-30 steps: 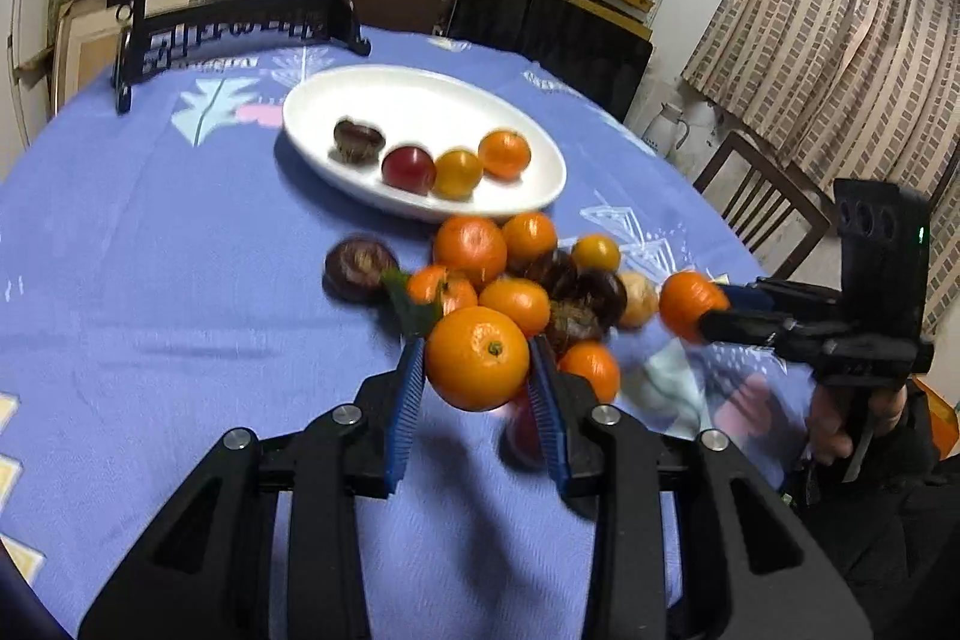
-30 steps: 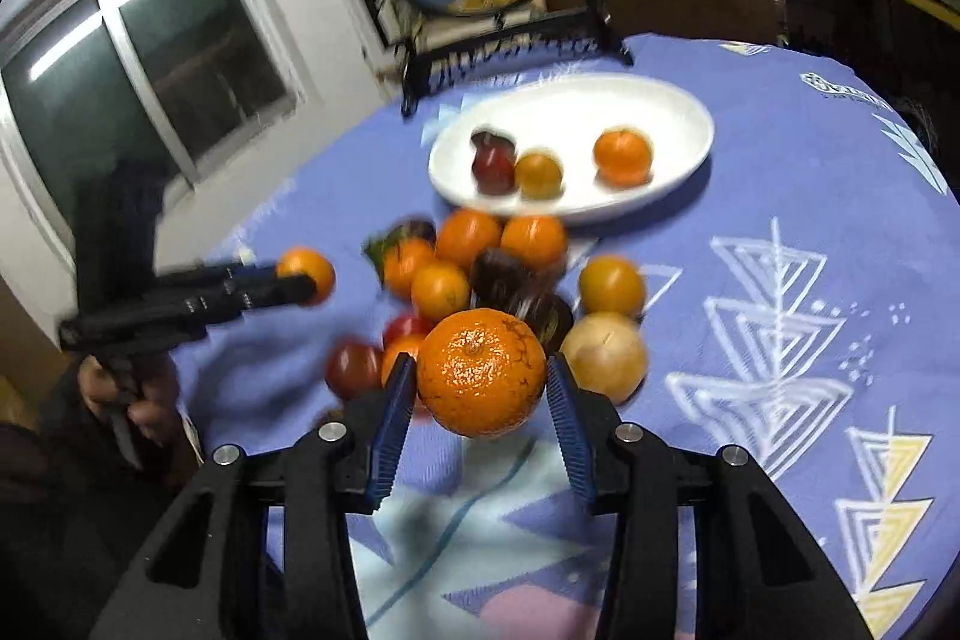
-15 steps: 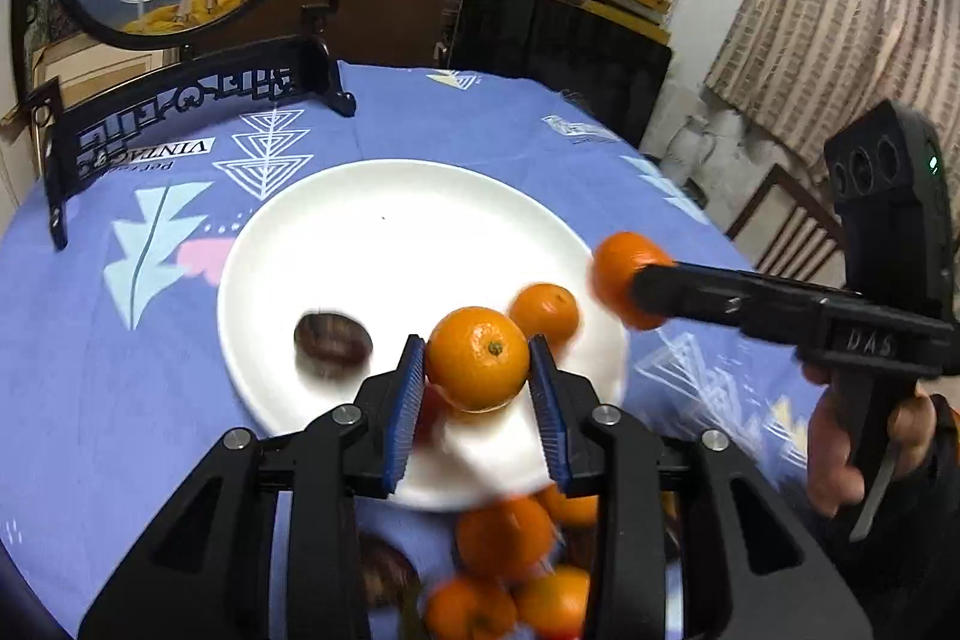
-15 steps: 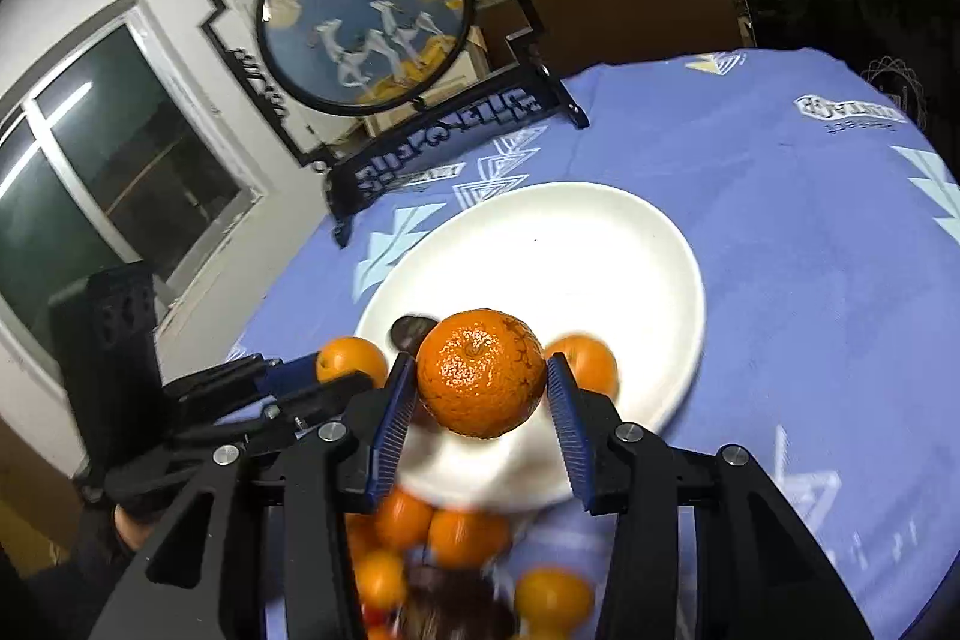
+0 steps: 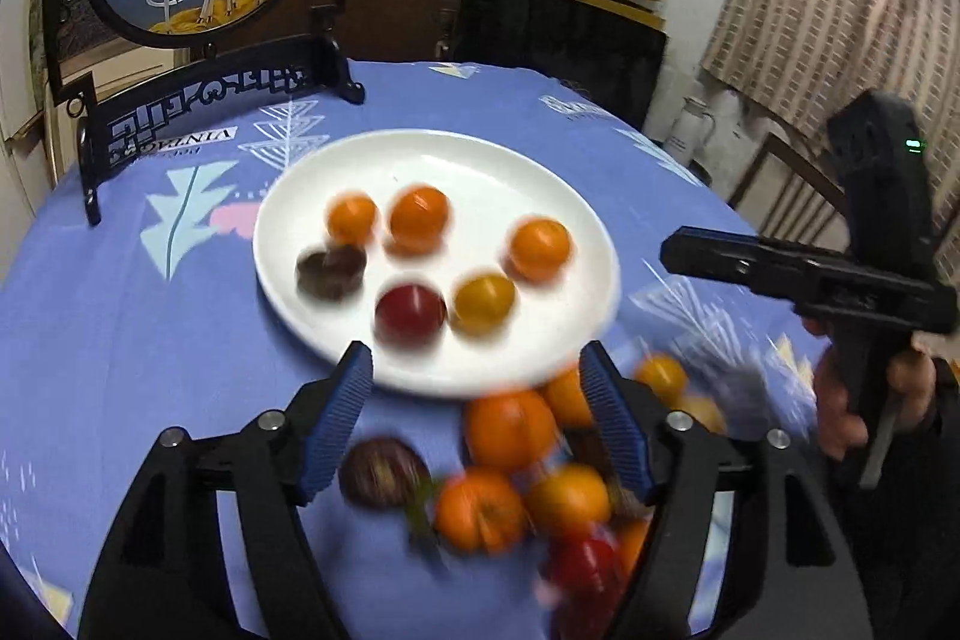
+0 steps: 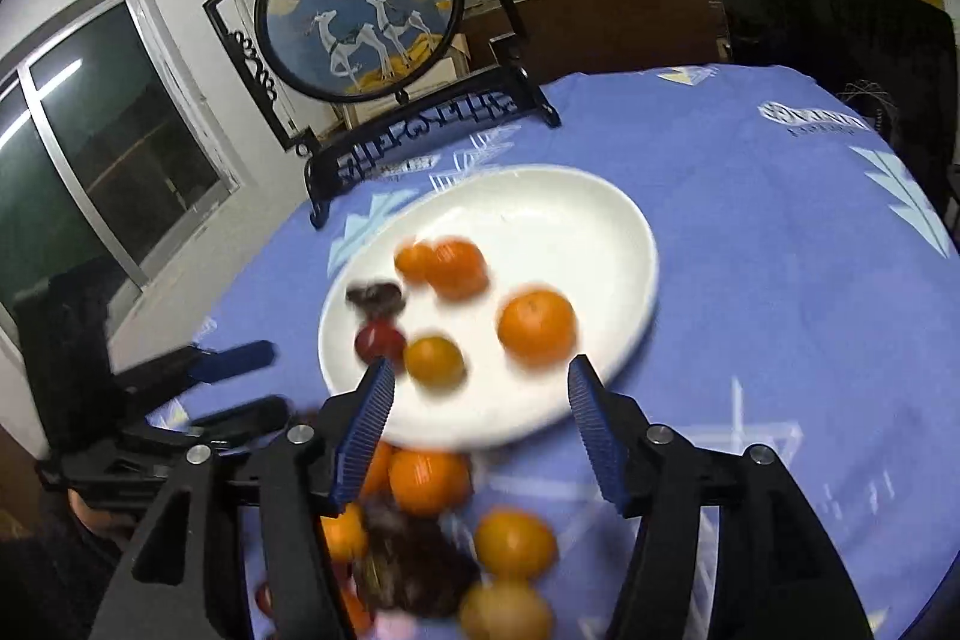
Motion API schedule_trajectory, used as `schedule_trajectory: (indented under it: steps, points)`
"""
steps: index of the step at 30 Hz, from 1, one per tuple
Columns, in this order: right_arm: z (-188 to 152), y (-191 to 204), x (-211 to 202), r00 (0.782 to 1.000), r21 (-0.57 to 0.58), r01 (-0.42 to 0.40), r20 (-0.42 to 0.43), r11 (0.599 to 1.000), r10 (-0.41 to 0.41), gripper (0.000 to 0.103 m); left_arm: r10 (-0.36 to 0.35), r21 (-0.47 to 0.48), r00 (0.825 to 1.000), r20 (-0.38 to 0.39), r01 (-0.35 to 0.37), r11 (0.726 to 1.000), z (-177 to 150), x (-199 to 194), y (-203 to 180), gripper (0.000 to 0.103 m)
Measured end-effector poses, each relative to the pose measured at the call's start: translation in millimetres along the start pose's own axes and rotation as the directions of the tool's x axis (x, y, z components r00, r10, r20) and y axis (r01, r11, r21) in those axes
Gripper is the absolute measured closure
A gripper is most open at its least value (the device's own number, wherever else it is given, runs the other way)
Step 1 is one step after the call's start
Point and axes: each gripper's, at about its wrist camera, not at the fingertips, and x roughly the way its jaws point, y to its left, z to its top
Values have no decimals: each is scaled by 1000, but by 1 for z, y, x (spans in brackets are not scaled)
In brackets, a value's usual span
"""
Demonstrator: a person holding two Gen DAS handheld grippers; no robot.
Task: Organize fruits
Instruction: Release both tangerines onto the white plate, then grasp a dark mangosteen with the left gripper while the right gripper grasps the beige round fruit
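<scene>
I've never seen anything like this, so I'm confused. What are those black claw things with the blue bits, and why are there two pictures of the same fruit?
Those are two grabbing tools, one in each of a person's hands. Each tool carries a camera looking out between its two fingers, so you get two pictures: one from the left gripper, one from the right gripper. Both are open and hold nothing. In the left picture you can see the other tool with the person's right hand holding it. A white plate on the blue tablecloth holds six fruits, among them an orange and a dark red fruit. More fruit lies in a pile beside the plate.
</scene>
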Motion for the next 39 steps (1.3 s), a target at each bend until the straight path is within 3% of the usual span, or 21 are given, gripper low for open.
schedule_trajectory:
  steps: [9, 12, 15, 21, 25, 29, 33, 35, 39]
  points:
    - [-63, -21, -43, 998, 79, 70, 2, 994, -70, 39, -52, 146, 998, -40, 57, 988, -97, -58, -53, 34]
    - [-76, -28, -48, 997, 112, 72, -7, 991, -72, 39, -67, 171, 992, -108, 85, 982, -124, -54, -70, 46]
    - [-84, -27, -49, 998, 128, 68, -23, 989, -66, 39, -37, 178, 994, -107, 56, 982, -135, -47, -81, 54]
    - [-96, -16, -56, 996, 88, 81, -33, 993, -78, 39, -50, 122, 988, -149, 69, 990, -136, -29, -88, 61]
    - [-98, -18, -59, 997, 86, 75, -32, 993, -72, 39, -25, 123, 992, -124, 41, 992, -133, -24, -91, 60]
    - [-101, -17, -53, 994, 57, 103, -48, 993, -101, 39, -51, 96, 993, -103, 61, 994, -130, -29, -86, 62]
    - [-99, -7, -38, 990, 1, 111, -91, 994, -111, 39, -104, 69, 994, -25, 105, 992, -122, -53, -78, 62]
    - [-97, 2, -30, 984, -49, 141, -103, 989, -145, 39, -100, 54, 995, 12, 99, 994, -118, -65, -71, 62]
    - [-94, 15, -7, 968, -116, 188, -146, 975, -204, 40, -83, 13, 996, 14, 83, 996, -114, -69, -58, 62]
